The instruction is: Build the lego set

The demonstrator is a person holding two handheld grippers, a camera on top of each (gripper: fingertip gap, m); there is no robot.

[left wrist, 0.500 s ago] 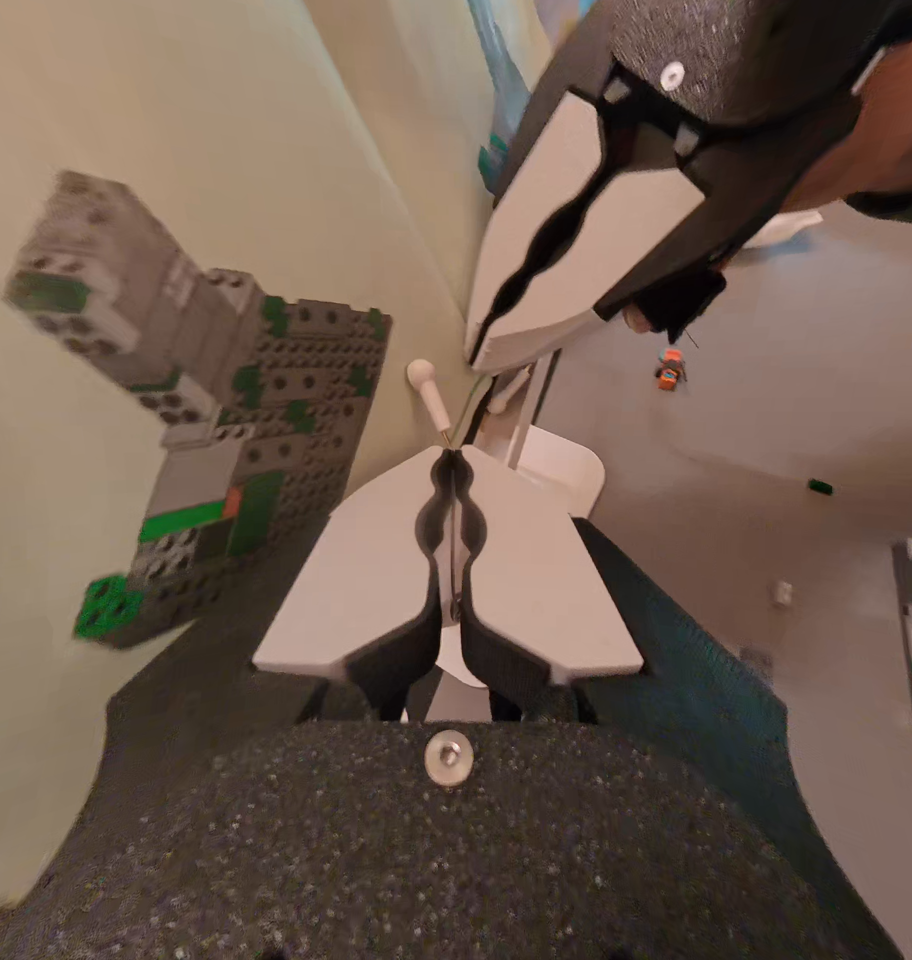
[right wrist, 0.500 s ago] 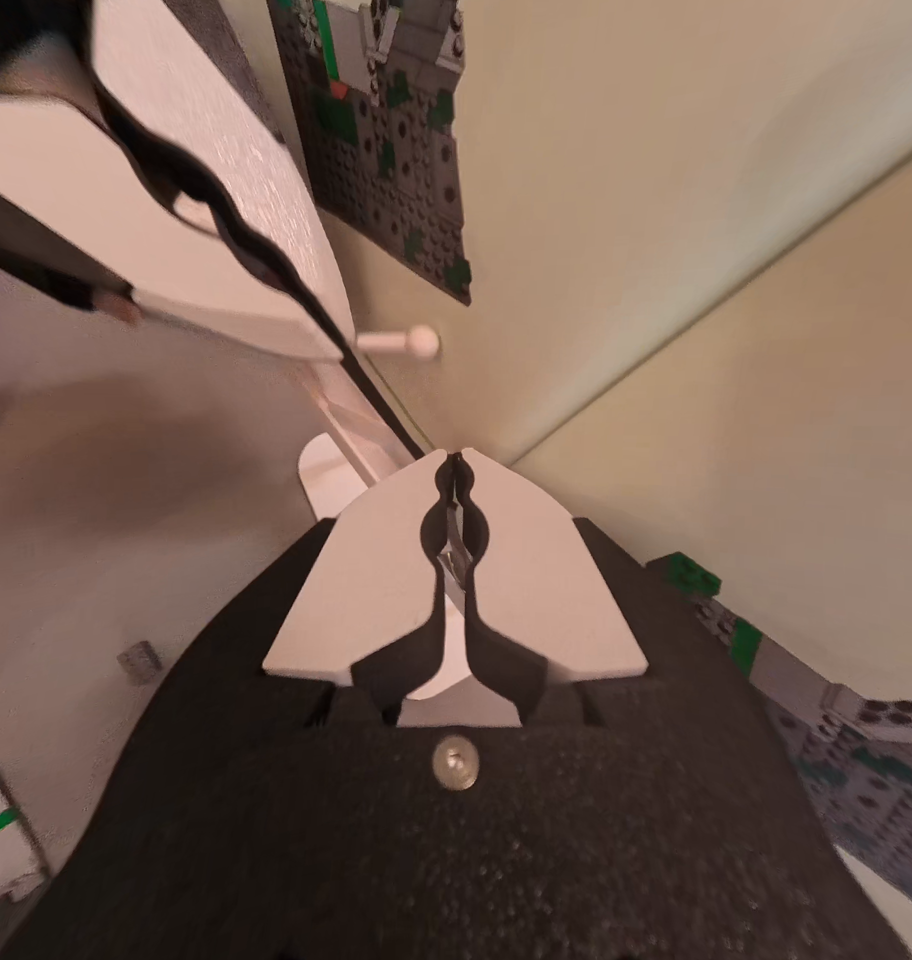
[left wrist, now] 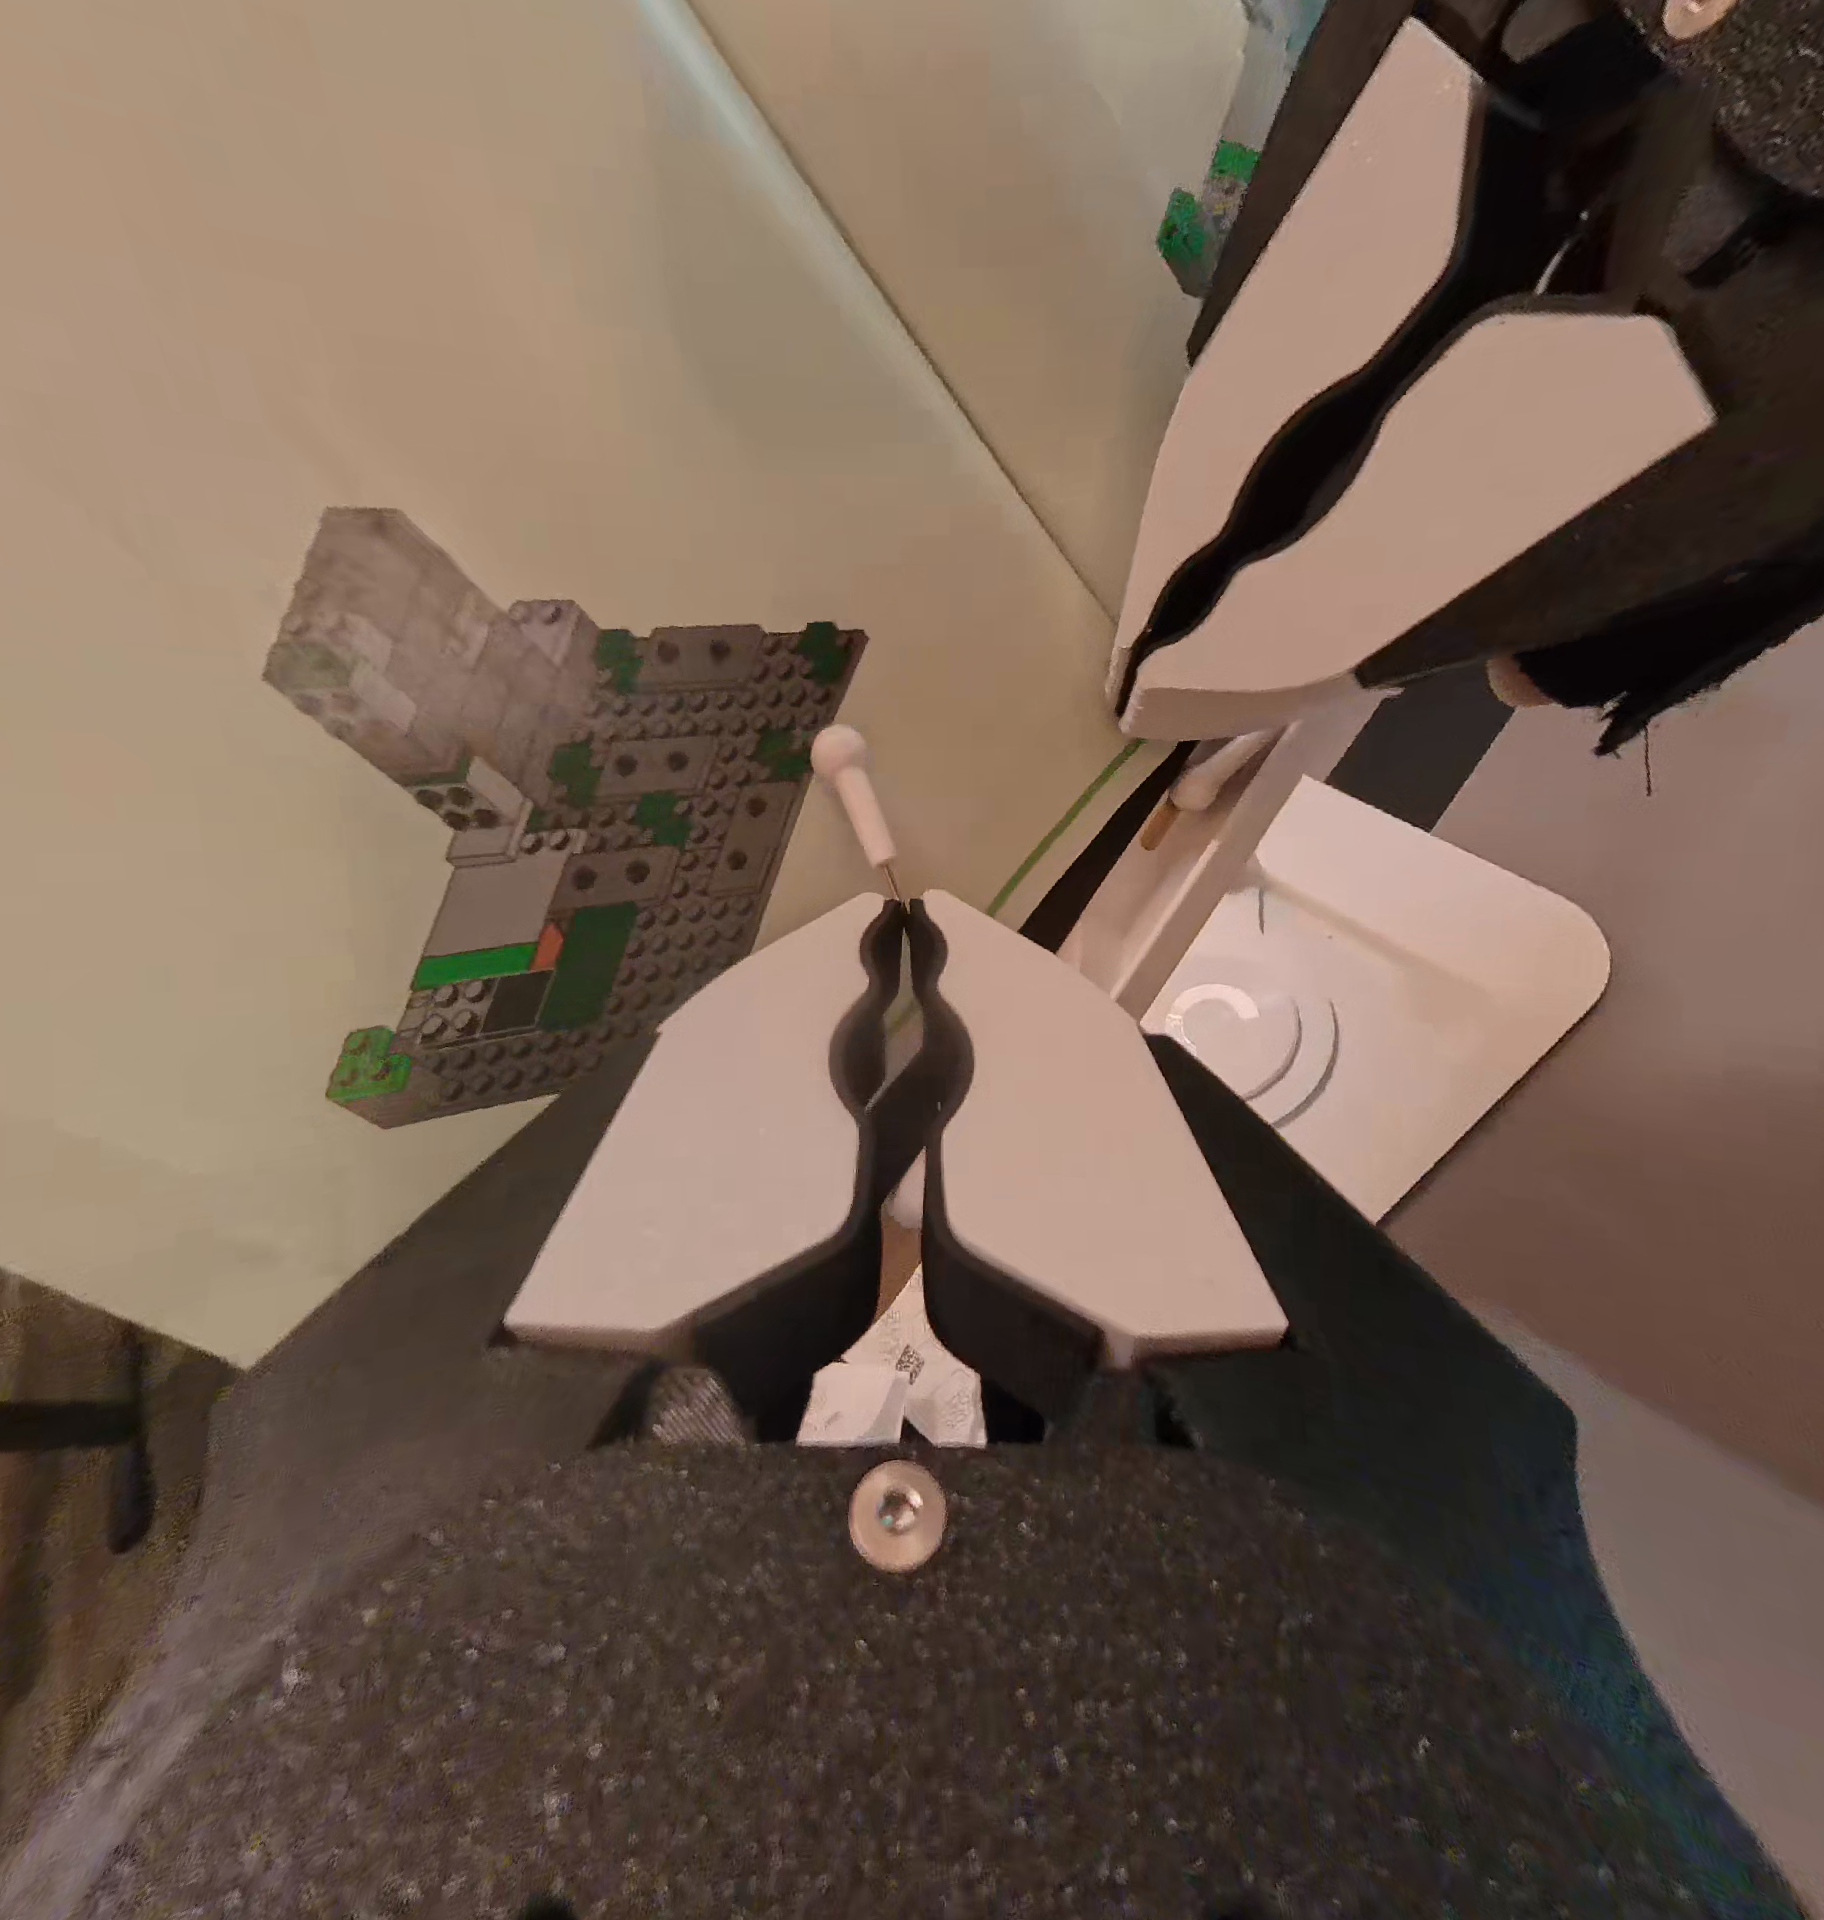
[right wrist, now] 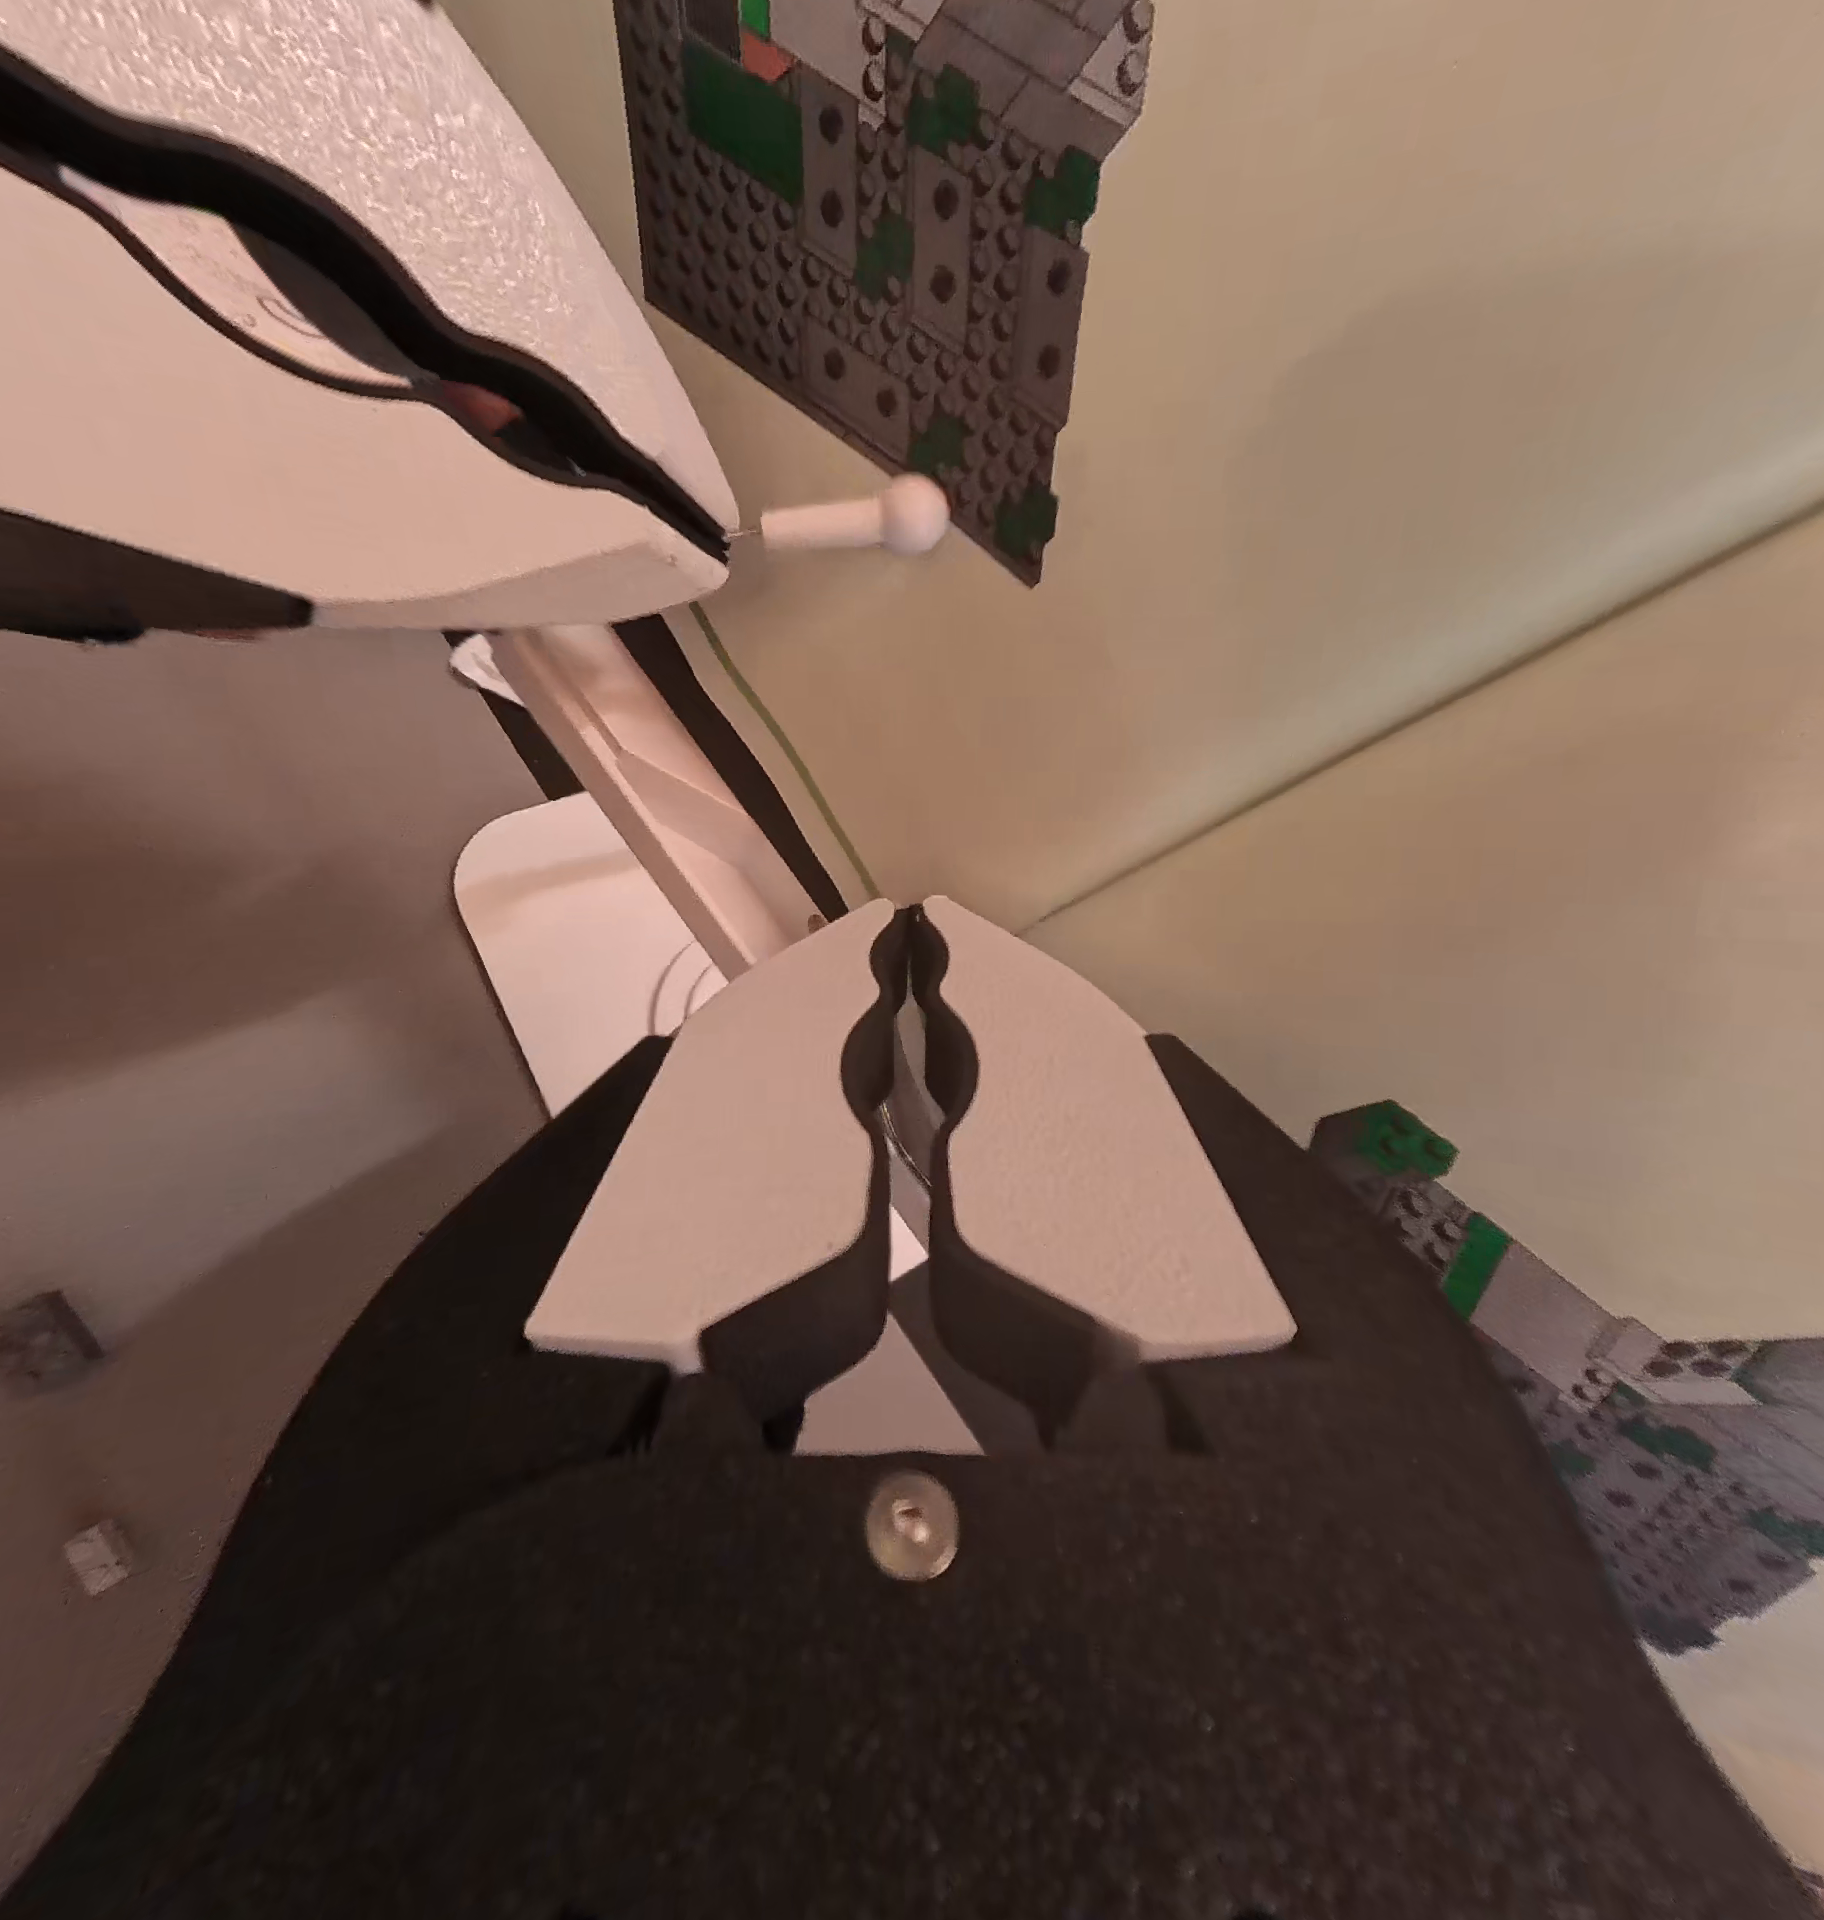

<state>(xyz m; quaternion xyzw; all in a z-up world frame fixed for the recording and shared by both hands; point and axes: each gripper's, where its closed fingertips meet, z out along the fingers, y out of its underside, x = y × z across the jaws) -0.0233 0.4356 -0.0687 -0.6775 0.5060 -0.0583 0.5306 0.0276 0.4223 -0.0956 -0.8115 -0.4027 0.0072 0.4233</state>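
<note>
Left hand-held gripper (left wrist: 903, 906): jaws together, clamped on the thin metal shaft of a white pin (left wrist: 854, 790). The pin's ball head projects past the fingertips toward the upper centre of the frame, just beside the right edge of the lego build (left wrist: 617, 862).

The lego build, a dark grey studded plate with green and light grey bricks, lies at left centre in the left wrist view.

Right hand-held gripper (right wrist: 908, 914): jaws together; whether anything is held cannot be determined. A white stand base (right wrist: 565, 935) lies left of its fingertips. Two small grey pieces (right wrist: 35, 1340) lie at lower left on the worktop (right wrist: 212, 1039).
</note>
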